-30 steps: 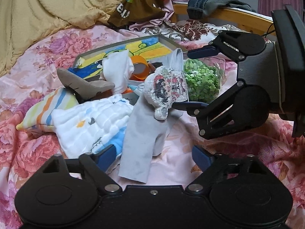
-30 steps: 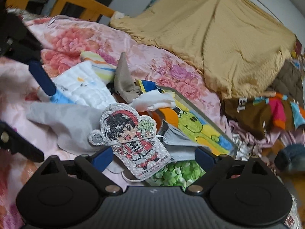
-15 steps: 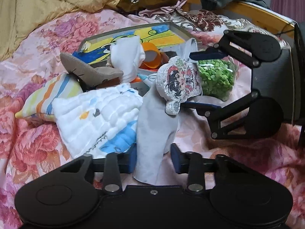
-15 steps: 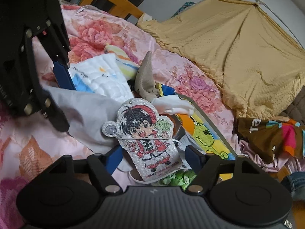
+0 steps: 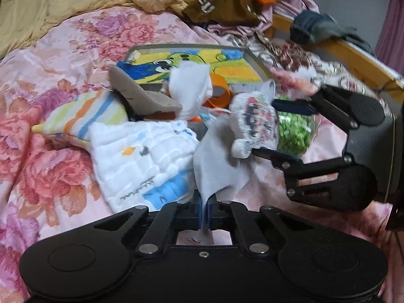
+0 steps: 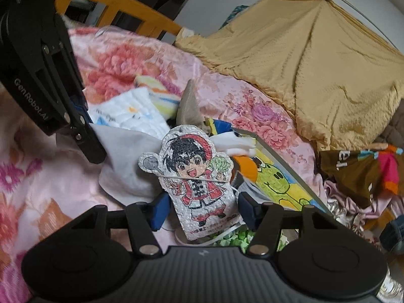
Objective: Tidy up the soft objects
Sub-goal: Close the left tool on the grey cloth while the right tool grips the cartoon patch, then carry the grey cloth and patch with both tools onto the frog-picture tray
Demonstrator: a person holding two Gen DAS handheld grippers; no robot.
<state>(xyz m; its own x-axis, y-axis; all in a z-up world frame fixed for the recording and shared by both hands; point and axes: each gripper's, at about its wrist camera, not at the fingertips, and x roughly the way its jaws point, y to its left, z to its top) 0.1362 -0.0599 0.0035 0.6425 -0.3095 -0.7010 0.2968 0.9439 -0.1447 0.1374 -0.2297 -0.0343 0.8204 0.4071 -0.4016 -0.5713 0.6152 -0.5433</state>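
A pile of soft things is being sorted on a bed covered by a pink flowered bedspread (image 5: 63,171). The left hand-held gripper (image 5: 205,212) is being held clamped on the near corner of a grey cloth (image 5: 217,166), whose free length is running away from it, up and toward the far right, so the long axis of the cloth is lying roughly along the line of that gripper's fingers. The far end of the cloth is being overlapped by a flat foam cartoon figure (image 6: 195,181), and this figure is being straddled by the right hand-held gripper (image 6: 202,208), whose jaws are closing around it; in the right wrist view a narrow gap is being shown on each side of the figure, so it is not yet being pressed. The figure is standing with its long axis pointing away from the right gripper, its lower edge nearest to it, so it is judged to be reached more easily by the right hand than by the left. Just to the left of the grey cloth a white quilted cloth (image 5: 141,156) is lying, with a striped cushion (image 5: 83,116) beyond it, and a bag of green pellets (image 5: 293,131) is resting to the right, behind the figure. A picture tray (image 5: 255,61) is lying farther back.
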